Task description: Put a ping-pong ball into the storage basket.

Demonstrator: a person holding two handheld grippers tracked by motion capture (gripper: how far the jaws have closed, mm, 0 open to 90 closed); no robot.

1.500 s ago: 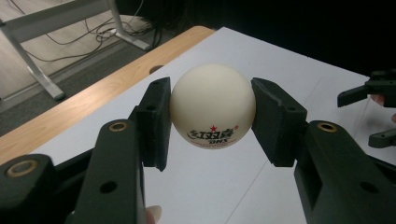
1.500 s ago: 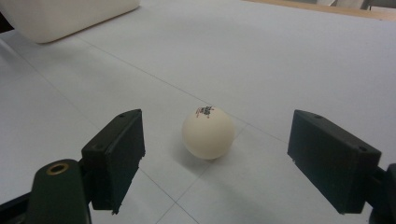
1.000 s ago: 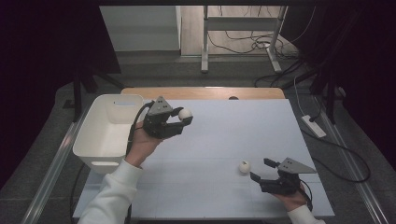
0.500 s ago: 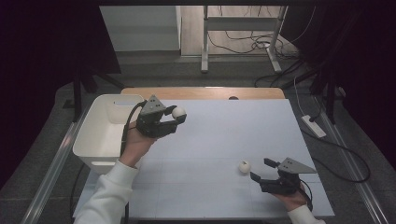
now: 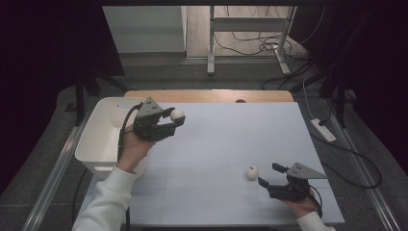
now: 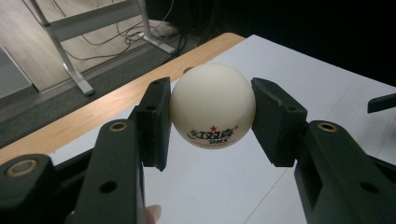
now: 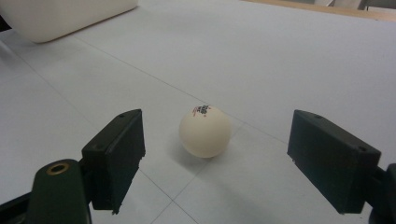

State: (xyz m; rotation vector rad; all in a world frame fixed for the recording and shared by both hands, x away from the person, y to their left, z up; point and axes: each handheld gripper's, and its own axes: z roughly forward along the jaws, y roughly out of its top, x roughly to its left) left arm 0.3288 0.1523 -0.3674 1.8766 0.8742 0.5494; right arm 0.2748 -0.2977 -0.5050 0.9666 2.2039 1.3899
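Note:
My left gripper [image 5: 174, 118] is shut on a white ping-pong ball [image 5: 177, 114], held above the table's left side beside the white bin [image 5: 98, 137]. In the left gripper view the ball [image 6: 213, 106] sits squeezed between both black pads [image 6: 154, 122], its red star print facing the camera. A second white ball [image 5: 251, 171] lies on the white table [image 5: 231, 134] at the front right. My right gripper [image 5: 269, 175] stands open just right of it. In the right gripper view this ball [image 7: 205, 130] rests on the table ahead of the wide-apart jaws, untouched.
The white bin's corner [image 7: 60, 16] shows at the upper left of the right gripper view. A wooden strip [image 5: 207, 96] runs along the table's far edge. Beyond it are a metal frame's legs [image 5: 211, 43] and floor cables [image 5: 250, 45].
My left gripper has carried its ball leftward and slightly back, toward the white bin. The right gripper and the ball on the table have stayed put.

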